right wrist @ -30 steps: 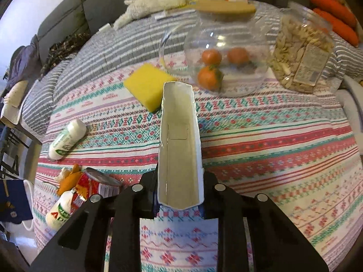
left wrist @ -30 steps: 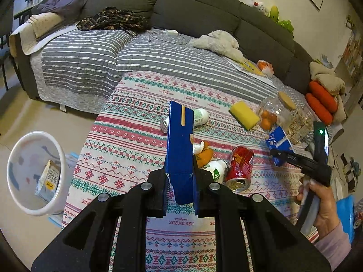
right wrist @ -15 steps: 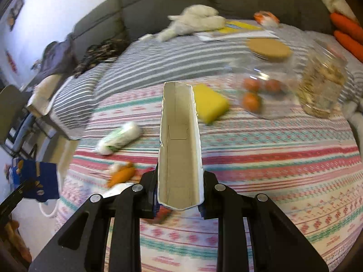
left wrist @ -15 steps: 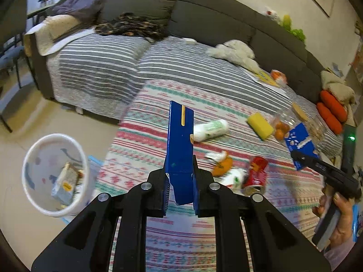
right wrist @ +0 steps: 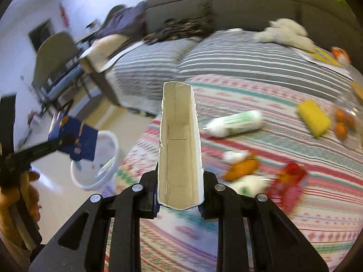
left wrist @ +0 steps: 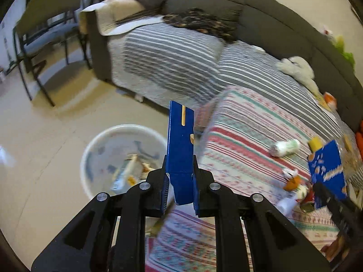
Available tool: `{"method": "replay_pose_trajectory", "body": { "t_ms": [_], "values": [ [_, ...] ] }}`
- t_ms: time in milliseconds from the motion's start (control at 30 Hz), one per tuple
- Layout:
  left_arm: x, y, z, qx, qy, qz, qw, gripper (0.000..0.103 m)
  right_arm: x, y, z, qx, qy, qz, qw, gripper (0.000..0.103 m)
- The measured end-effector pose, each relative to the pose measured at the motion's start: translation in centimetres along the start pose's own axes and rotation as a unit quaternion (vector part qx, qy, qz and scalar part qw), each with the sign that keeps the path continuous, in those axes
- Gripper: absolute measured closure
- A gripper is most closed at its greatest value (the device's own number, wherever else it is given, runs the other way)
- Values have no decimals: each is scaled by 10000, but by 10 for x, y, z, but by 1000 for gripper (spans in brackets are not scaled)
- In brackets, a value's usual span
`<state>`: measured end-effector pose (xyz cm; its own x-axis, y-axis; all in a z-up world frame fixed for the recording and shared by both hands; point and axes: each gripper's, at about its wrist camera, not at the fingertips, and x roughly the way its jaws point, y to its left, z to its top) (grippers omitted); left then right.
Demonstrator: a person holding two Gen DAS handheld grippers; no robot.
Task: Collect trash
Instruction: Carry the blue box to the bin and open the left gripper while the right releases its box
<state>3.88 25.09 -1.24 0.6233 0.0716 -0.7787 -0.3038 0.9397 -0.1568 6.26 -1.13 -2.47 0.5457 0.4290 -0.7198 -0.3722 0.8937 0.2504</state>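
Observation:
My left gripper (left wrist: pixel 180 189) is shut on a flat blue carton piece (left wrist: pixel 180 142), held in the air beside the white bin (left wrist: pixel 106 140) on the floor. The bin holds some packaging. My right gripper (right wrist: pixel 179 195) is shut on an open cardboard box (right wrist: pixel 179 140), pale inside, held over the patterned table (right wrist: pixel 295 215). In the left wrist view that box shows blue (left wrist: pixel 327 167) at the right. In the right wrist view the left gripper's blue piece (right wrist: pixel 77 140) hangs by the bin (right wrist: pixel 97 176). On the table lie a white-green bottle (right wrist: pixel 236 124), an orange wrapper (right wrist: pixel 242 167) and a red can (right wrist: pixel 290 181).
A yellow sponge (right wrist: pixel 314 117) and a clear jar with oranges (right wrist: pixel 344 122) sit at the table's far right. A grey sofa with a striped cover (left wrist: pixel 181 54) runs behind the table. A chair (left wrist: pixel 45 29) stands on the floor at the left.
Both grippers have swung left with their cartons. The left gripper now faces the floor and the bin, which has come nearer to the centre of its view. The right gripper now sees the bin.

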Motion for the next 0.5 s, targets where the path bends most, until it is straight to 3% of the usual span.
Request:
{"method": "replay_pose_trajectory", "body": {
  "t_ms": [67, 100, 200, 500],
  "values": [
    [-2, 11, 3, -133, -11, 55, 9999, 64, 14, 20, -1, -180, 91, 62, 9998, 78],
    [-5, 18, 4, -209, -42, 45, 9998, 61, 19, 29, -2, -250, 122, 83, 9996, 78],
    [-23, 33, 9, -336, -315, 86, 9989, 61, 39, 57, -5, -454, 244, 183, 9985, 78],
    [-63, 83, 21, -693, -1204, 898, 9862, 61, 108, 153, -3, -1058, 587, 629, 9907, 78]
  ]
}}
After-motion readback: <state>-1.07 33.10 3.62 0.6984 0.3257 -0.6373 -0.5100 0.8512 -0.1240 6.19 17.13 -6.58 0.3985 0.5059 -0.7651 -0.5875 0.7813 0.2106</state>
